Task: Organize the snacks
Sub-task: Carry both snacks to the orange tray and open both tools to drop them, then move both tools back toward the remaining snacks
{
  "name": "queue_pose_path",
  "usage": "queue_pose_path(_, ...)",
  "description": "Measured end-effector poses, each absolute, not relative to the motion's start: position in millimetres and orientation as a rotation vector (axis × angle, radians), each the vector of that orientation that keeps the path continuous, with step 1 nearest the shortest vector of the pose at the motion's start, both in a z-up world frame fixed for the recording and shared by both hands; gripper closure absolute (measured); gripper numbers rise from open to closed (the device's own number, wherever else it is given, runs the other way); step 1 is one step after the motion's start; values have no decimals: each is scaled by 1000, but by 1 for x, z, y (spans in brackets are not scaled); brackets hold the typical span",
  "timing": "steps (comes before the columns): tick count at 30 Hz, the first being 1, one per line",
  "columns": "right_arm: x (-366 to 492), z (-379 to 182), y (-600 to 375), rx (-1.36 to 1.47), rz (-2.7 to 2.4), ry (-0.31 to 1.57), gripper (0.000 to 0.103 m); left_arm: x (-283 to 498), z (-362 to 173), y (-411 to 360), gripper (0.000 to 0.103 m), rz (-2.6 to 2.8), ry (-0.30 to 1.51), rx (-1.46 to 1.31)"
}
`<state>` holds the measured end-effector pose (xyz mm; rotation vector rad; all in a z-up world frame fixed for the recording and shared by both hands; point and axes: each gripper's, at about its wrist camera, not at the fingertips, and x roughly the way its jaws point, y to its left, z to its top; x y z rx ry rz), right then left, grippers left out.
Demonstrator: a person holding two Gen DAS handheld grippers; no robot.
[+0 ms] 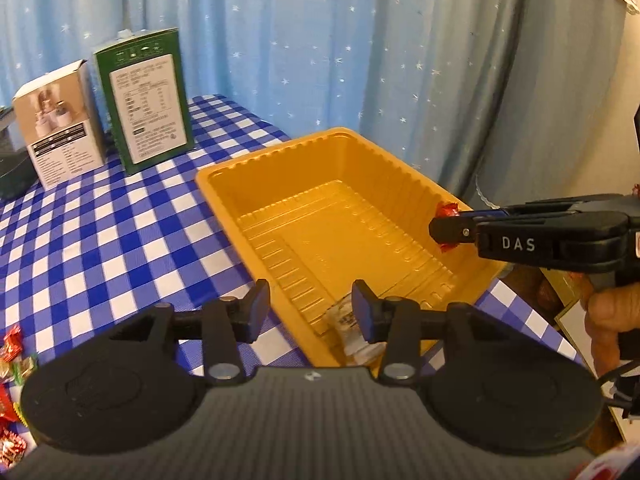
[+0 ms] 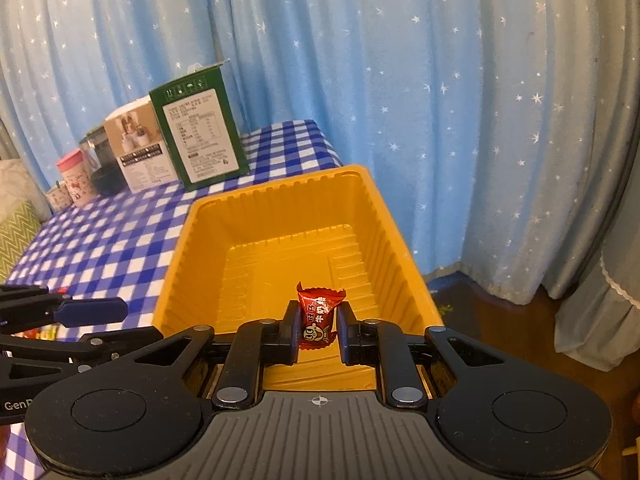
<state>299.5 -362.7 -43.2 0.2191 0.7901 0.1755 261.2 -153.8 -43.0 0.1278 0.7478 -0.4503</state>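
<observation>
A yellow plastic tray [image 1: 280, 152] [image 2: 280, 188] sits on the blue-checked table. My right gripper [image 2: 319, 322] is shut on a red wrapped candy [image 2: 318, 314] and hovers over the near end of the tray. In the left wrist view it reaches in from the right [image 1: 442, 229] over the tray's right wall, with the red candy [image 1: 447, 211] showing at its tip. My left gripper [image 1: 310, 300] stands open over the tray's near left corner. A clear-wrapped sweet [image 1: 347, 326] lies on the tray floor by its right finger, free of the pads.
A green carton [image 1: 146, 100] and a beige box [image 1: 60, 120] stand at the back of the table. Several loose wrapped candies [image 1: 12, 356] lie at the near left. A pink cup [image 2: 74, 176] stands far left. The table edge and a blue curtain run close behind the tray.
</observation>
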Motion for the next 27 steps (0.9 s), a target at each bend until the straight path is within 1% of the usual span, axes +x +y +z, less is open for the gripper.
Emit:
queue_pose_path(1,300,-43,-362,226,184,790,85,260,-42,-151,59,-444,746,123)
queue_pose_path(3,301,-42,-363,247,191,789,65,258,-40,-145,58,-435,745,110)
queue_pose_path(4,301,-41,-363,259,187,786,36,256,-40,-143,58,-429,746,106)
queue_pose_path(5,299,-39,-365,280,179,775,27,255,-39,-141,58,-424,746,105)
queue_pose_path(8,295,-32,-368,304,167,753,27,249,-36,-134,57,-409,745,97)
queue_pose_path(12,284,-18,-371,309,159,734,27,235,-28,-124,51,-381,735,72)
queue_pose_path(16,269,-2,-371,312,148,714,27,220,-20,-111,47,-357,724,49)
queue_pose_path(19,253,10,-365,306,146,697,27,205,-11,-100,42,-340,707,33)
queue_pose_path(21,242,17,-358,307,154,690,27,194,-6,-90,36,-324,695,19)
queue_pose_path(25,219,26,-341,317,174,683,27,171,3,-72,31,-306,684,-16)
queue_pose_path(27,208,29,-330,315,193,682,27,158,6,-60,26,-287,676,-26)
